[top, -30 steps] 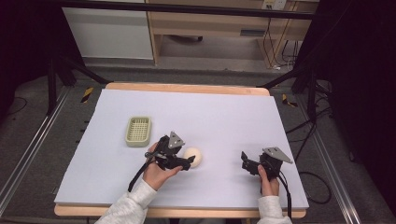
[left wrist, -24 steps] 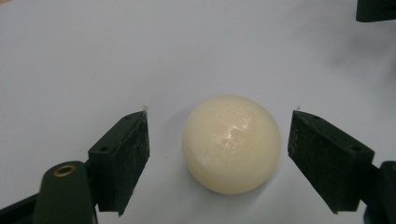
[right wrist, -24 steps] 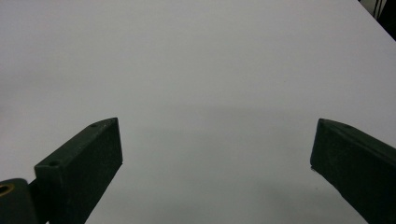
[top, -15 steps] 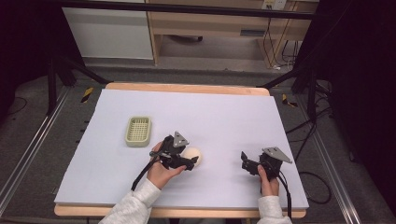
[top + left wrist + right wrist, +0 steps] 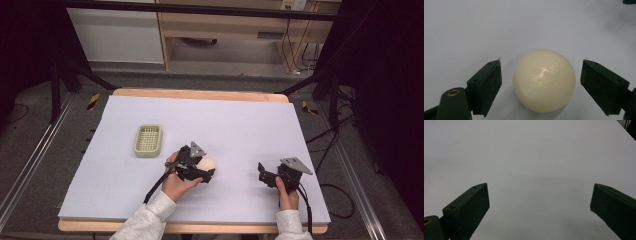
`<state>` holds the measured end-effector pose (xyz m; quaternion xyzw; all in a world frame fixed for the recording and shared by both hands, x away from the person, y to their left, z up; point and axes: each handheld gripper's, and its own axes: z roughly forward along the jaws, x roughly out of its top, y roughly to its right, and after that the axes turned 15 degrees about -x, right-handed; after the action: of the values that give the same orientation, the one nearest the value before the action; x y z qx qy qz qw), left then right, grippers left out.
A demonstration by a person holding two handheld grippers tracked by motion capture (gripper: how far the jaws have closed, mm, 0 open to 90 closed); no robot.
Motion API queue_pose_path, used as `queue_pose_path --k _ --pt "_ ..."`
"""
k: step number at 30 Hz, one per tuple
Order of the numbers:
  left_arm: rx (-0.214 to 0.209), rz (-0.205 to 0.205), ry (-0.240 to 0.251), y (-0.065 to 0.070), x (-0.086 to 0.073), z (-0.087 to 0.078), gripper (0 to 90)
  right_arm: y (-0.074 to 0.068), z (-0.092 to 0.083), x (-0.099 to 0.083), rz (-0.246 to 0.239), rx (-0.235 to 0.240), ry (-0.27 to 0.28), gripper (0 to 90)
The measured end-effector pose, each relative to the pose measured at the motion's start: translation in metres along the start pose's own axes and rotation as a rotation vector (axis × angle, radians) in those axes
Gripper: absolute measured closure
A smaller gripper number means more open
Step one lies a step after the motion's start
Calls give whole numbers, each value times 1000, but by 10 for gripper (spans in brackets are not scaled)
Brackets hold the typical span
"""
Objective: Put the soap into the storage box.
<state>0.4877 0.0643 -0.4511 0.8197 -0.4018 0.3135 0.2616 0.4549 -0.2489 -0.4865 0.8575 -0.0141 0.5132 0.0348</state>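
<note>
The left gripper (image 5: pixel 541 75) has its jaws spread wide, one on each side of a cream-coloured ball (image 5: pixel 544 80), with a clear gap between each pad and the ball, so nothing is clamped. The ball sits on the white table surface (image 5: pixel 499 25) directly between the two black jaws. In the high view the same ball (image 5: pixel 207 164) lies near the front middle of the table, at the tip of the left gripper (image 5: pixel 206 171), which the person's left hand (image 5: pixel 175 184) holds from behind and to the left. A pale green slotted tray (image 5: pixel 148 140) rests on the table near the ball, farther back and to the left. The right gripper (image 5: pixel 540 202) also stands wide open, over bare table; in the high view it (image 5: pixel 262 173) is held low, well apart from the ball, to the right.
</note>
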Motion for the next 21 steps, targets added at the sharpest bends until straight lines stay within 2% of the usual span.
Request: queue_pose_path --k 6,21 --pt "15 -1 -13 0 0 6 169 0 0 0 0 0 -1 27" --pt "9 -15 -49 -2 -2 16 164 0 1 0 -1 1 -4 27"
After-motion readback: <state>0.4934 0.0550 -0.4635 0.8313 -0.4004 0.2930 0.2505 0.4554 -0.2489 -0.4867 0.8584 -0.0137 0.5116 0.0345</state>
